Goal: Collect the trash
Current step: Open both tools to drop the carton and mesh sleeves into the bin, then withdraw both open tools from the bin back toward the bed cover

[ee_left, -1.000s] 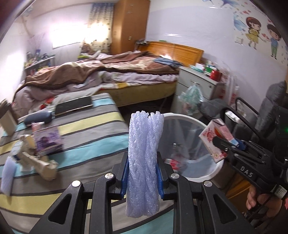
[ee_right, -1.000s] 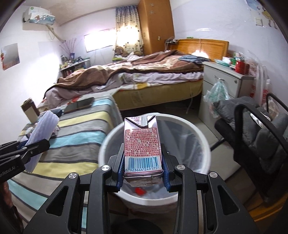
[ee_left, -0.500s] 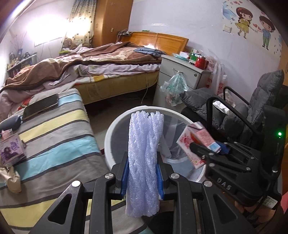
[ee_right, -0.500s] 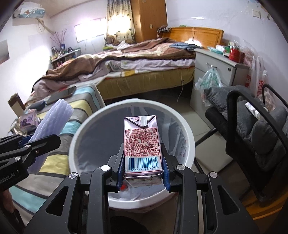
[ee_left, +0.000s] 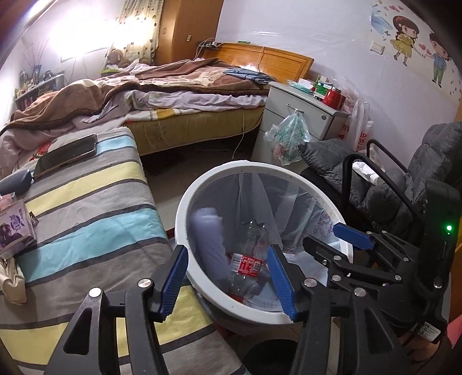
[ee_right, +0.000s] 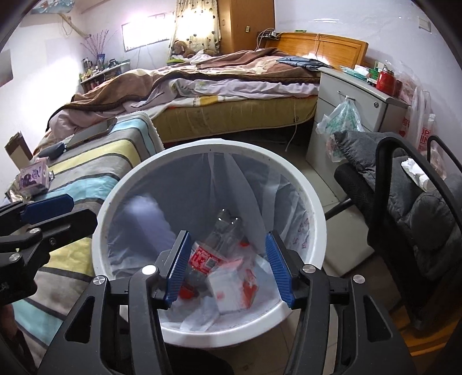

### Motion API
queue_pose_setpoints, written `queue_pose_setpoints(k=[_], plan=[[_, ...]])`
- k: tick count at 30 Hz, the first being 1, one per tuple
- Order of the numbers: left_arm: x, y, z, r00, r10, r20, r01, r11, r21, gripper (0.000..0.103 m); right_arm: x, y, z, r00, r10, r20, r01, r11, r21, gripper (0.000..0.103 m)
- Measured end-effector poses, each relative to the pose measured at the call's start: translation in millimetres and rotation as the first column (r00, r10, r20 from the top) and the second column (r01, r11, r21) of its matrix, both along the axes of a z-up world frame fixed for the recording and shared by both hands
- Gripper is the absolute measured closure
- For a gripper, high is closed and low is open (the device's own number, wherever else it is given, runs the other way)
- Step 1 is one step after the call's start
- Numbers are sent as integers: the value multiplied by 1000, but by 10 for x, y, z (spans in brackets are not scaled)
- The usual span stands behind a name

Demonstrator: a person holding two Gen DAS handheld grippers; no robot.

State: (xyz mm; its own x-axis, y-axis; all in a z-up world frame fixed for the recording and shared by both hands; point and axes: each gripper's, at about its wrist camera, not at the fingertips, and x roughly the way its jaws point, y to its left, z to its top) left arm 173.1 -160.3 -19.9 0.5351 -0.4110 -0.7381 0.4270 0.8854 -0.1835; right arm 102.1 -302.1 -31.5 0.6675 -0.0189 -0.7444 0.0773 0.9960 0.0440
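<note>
Trash now sits inside the lined white bin (ee_right: 313, 207): a foam sleeve (ee_left: 209, 245), a clear bottle (ee_right: 215, 245) and a carton (ee_right: 231, 288). Left gripper (ee_left: 228, 274) and right gripper (ee_right: 226, 266) both gape empty above it. Retreating carelessly could snag the thin liner (ee_right: 202, 184).

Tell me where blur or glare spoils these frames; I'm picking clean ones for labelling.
Left wrist view: the foam sleeve inside the trash bin is motion-smeared, and the window is blown out. Right wrist view: the same sleeve is a pale blur, the window glares, and fisheye bending curves the wardrobe.
</note>
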Motion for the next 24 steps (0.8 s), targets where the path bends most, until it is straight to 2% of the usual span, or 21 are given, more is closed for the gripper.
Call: queue_pose_setpoints(k=[11, 24], plan=[[-130, 246, 108, 999, 34, 22, -33, 999, -15, 46, -43, 113, 153, 999, -8, 52, 7, 1000, 17, 47], [-376, 745, 304, 990, 117, 76, -115, 993, -24, 46, -144, 420, 341, 991, 45, 128, -48, 999, 21, 47]])
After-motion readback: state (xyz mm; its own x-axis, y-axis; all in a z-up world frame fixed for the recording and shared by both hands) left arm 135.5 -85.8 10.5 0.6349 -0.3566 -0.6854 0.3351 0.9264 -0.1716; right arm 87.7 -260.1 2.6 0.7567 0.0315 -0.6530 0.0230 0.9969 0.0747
